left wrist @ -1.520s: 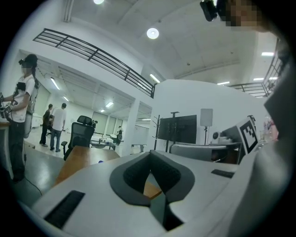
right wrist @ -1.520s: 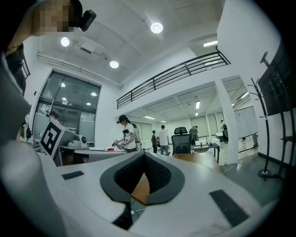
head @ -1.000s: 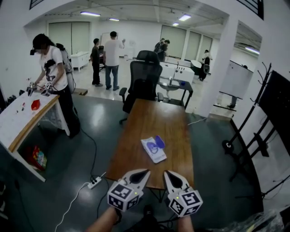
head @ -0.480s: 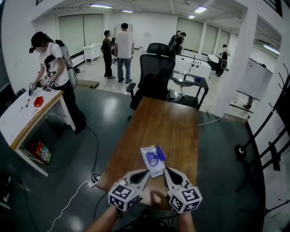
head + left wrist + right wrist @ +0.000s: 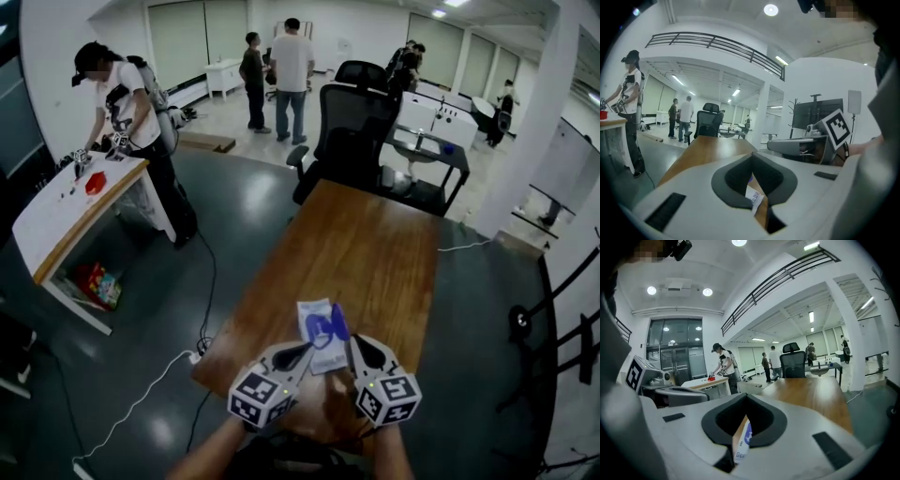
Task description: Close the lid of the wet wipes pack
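Wipes pack (image 5: 314,333) near table's (image 5: 375,244) front edge, lid (image 5: 337,322) raised

The table (image 5: 375,244) is smooth brown wood with a soft sheen. On it, the wet wipes pack (image 5: 317,330) is glossy plastic film. The left gripper (image 5: 300,353) and the right gripper (image 5: 355,347) have matt pale-grey plastic shells with a dark matt lining. Beside the table, the floor (image 5: 234,234) is glossy.

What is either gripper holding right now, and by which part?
Nothing is held. Both grippers' jaws are together and empty; the left gripper and right gripper sit either side of the wet wipes pack lying on the table.
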